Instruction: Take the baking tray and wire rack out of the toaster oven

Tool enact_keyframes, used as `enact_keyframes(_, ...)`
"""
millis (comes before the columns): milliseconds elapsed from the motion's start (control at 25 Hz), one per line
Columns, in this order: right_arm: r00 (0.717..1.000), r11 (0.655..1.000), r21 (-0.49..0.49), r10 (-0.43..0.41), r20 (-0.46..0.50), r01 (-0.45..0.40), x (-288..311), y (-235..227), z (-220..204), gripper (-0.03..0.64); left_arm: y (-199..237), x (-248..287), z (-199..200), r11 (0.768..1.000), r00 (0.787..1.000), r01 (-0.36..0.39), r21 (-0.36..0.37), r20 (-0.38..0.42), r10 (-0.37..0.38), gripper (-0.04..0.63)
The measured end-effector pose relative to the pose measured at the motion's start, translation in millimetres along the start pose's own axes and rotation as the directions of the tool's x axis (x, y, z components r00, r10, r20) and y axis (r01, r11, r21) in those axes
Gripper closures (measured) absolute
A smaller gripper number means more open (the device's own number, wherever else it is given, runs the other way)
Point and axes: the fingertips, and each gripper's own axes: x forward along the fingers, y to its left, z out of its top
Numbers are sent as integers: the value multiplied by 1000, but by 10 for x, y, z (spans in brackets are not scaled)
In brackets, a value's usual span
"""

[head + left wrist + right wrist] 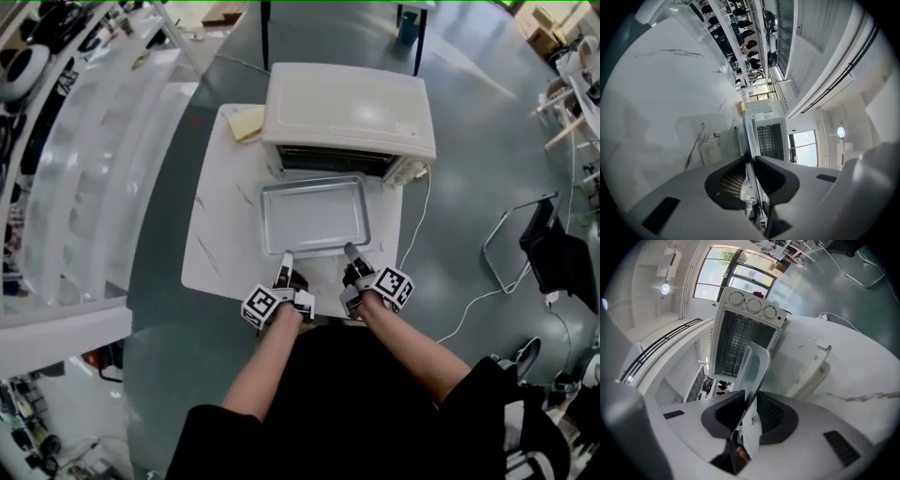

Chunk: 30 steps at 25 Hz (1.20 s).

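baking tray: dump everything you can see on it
The tray is a shallow rectangular pan of dull silvery metal with rounded corners and a raised, flanged rim, and it is empty. It lies roughly level over the white table, with its far edge close to the open front of the oven. The left tongs and right tongs are each shut on its near rim, one near each corner. Nothing else touches it.
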Motion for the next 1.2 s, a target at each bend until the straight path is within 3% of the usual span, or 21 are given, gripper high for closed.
enact_keyframes(280, 988, 999, -37, 9, -156, -15, 364, 164, -501, 517, 148, -409, 485, 999, 985, -12, -36, 174, 18, 518)
enact_keyframes(560, 970, 997, -65, 11, -242, -28, 846, 494, -1092, 515, 227, -745, 1199, 996, 966, -62, -57, 248, 74, 520)
enact_keyframes(880, 971, 998, -65, -13, -238, -2, 1447, 720, -1763, 512, 448, -858, 2103, 996, 966, -38, -81, 252, 57, 518)
enact_keyframes(1200, 973, 994, -80, -87, -215, 71, 1915, 669, -2131, 511, 855, -761, 2649, 989, 978, -111, -95, 165, 126, 518)
